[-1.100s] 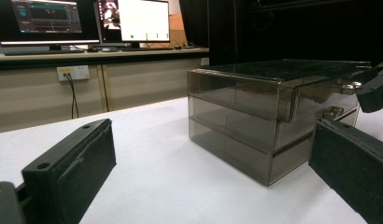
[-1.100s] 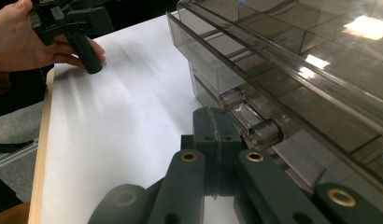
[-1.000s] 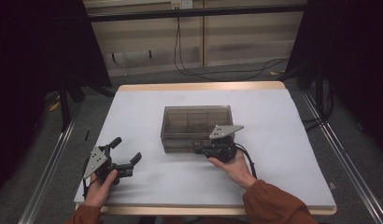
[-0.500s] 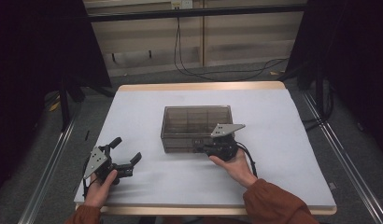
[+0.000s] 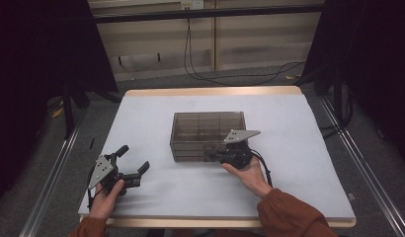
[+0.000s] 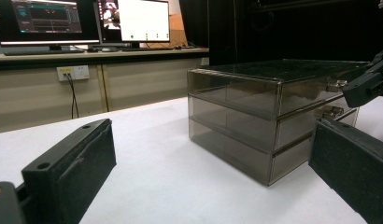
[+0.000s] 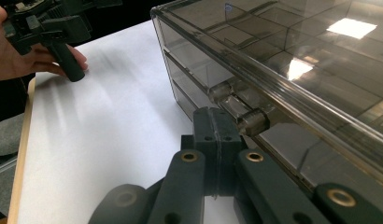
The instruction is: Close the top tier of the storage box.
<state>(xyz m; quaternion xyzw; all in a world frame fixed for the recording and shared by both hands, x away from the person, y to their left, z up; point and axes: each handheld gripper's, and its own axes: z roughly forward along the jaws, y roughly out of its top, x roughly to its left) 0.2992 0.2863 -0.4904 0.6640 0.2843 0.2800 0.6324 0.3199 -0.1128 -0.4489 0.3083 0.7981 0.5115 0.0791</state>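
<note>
Here, line by line:
Drawer box: a smoky, see-through plastic box of three stacked drawers (image 5: 207, 134) stands at the middle of the high view, on the white tabletop (image 5: 156, 108); in the left gripper view it sits right of centre (image 6: 255, 116).
Drawer knob: a small clear cylinder handle (image 7: 238, 109) juts from the box front, at the centre of the right gripper view.
Right gripper: the black two-jaw tool (image 5: 221, 156) lies just below the box front in the high view, held from below by a hand in a rust-orange sleeve (image 5: 289, 217); its jaws are pressed together, their tips (image 7: 216, 122) just beside the knob and holding nothing.
Left gripper: it rests at the lower left of the high view (image 5: 134, 165), well apart from the box, jaws spread wide and empty.
Background: computer monitors (image 6: 82, 21) glow at the upper left of the left gripper view.
</note>
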